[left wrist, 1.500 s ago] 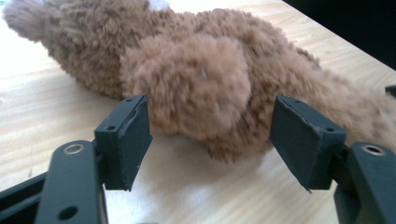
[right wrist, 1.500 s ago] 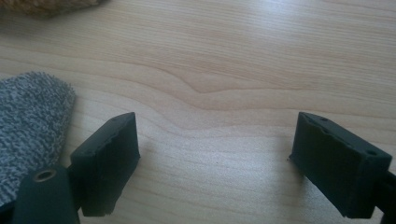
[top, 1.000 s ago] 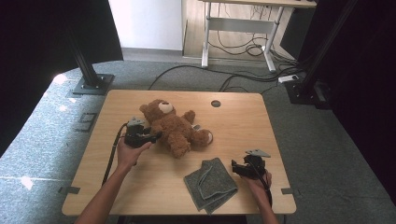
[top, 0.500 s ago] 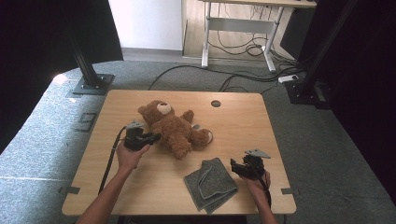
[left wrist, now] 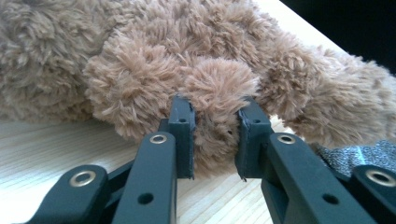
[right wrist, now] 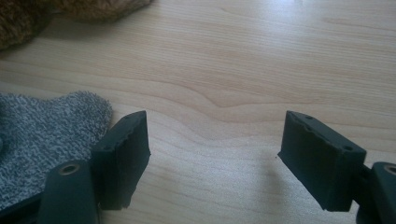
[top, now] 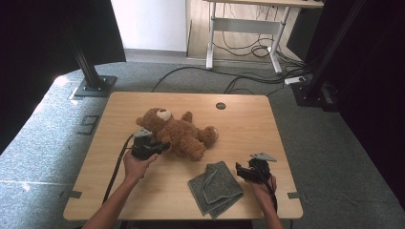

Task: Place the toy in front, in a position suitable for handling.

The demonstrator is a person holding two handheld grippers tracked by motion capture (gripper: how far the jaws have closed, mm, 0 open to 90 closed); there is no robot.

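The jaws of the left gripper (left wrist: 214, 140) have just been closing and are now pinching a plush limb of the teddy bear (top: 179, 135), the fur bulging between the pads, probably so the toy can be lifted or dragged without slipping. The bear is lying on its back near the middle of the desk (top: 248, 119), its head pointing away from the person. Beside the bear, on its near side, a folded grey cloth (top: 215, 188) is lying flat. The right gripper (right wrist: 215, 154) is resting just beside that cloth with its jaws spread wide over bare wood, seemingly waiting its turn while the left hand (top: 136, 167) is working.
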